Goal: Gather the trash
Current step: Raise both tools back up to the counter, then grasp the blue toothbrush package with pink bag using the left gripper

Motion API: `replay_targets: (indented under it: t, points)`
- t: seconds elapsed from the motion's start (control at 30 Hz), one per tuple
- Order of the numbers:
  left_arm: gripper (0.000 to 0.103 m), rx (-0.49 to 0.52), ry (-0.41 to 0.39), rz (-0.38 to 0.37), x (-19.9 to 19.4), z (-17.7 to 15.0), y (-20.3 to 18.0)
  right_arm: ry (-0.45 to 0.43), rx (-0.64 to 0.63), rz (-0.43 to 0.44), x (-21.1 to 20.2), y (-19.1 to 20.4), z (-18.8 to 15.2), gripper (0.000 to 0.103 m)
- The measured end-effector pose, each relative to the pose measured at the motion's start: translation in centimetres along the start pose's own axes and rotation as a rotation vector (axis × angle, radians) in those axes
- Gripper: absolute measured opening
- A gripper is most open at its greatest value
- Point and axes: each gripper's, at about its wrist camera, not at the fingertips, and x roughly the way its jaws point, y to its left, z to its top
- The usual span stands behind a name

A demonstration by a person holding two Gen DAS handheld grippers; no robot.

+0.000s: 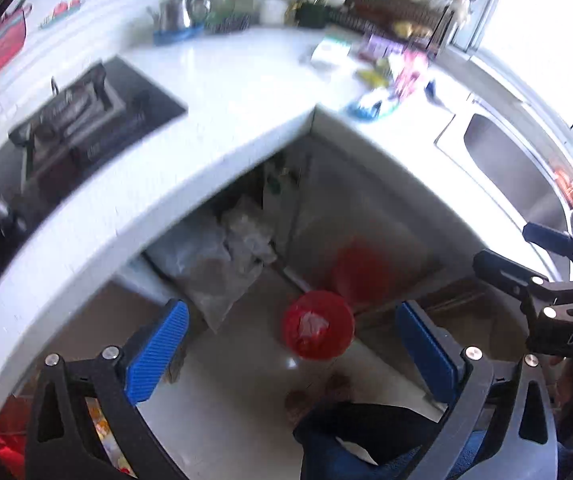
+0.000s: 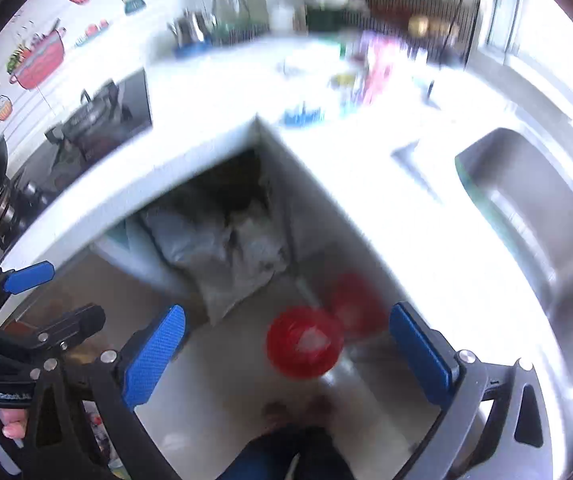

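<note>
Your target, the red trash bin (image 1: 318,324), sits on the pale tiled floor (image 1: 230,400) in the inside corner of the L-shaped white table (image 1: 222,80), with a crumpled white wad, probably paper or plastic, already in its red liner. It looks light, round and thin-walled, so a clumsy drop or a knock from a jaw could tip it or scoot it across the glossy tile. Both views are smeared with blur, so aim is your main risk: anything released from this height may miss the rim. Your left gripper (image 1: 290,356) has its jaws spread wide with nothing between the ribbed blue pads, and your right gripper (image 2: 286,356) likewise stands wide open and empty. More litter, soft bright wrappers and packets (image 1: 382,80), lies on the table near the steel sink (image 1: 514,160); thin film may slip from hard pads. Crinkled bags (image 1: 226,256) crowd the cabinet beside the bin.
</note>
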Motion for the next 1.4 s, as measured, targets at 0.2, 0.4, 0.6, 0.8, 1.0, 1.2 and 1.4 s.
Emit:
replay_targets:
  t: [0.2,0.4,0.6,0.8,1.0,1.2,1.4]
  points:
    - [0.103,0.078,-0.053,0.015,-3.2,4.2,-2.5,-0.074,0.011,-0.023,-4.4,-1.4,2.0,0.102]
    - [0.103,0.154,-0.087,-0.004,-3.5,8.0,-5.2,-0.097,-0.008,-0.061,-5.7,-3.3,4.2,0.102]
    - [0.103,0.183,-0.083,-0.007,-1.6,12.2,-7.9,-0.132,0.042,-0.056,-5.8,-7.4,7.4,0.102]
    - [0.103,0.25,-0.045,-0.056,2.2,16.6,-10.9,-0.083,0.085,-0.057,-3.3,-11.6,11.0,0.102]
    - [0.103,0.287,0.017,-0.013,7.7,20.7,-12.6,0.007,0.086,-0.029,0.7,-14.5,13.5,0.102]
    - [0.103,0.318,0.067,-0.006,12.7,23.8,-13.4,0.061,0.094,0.018,3.8,-16.8,14.7,0.102]
    - [0.103,0.34,0.121,0.015,17.2,25.0,-13.8,0.114,0.086,0.031,6.5,-18.2,15.5,0.102]
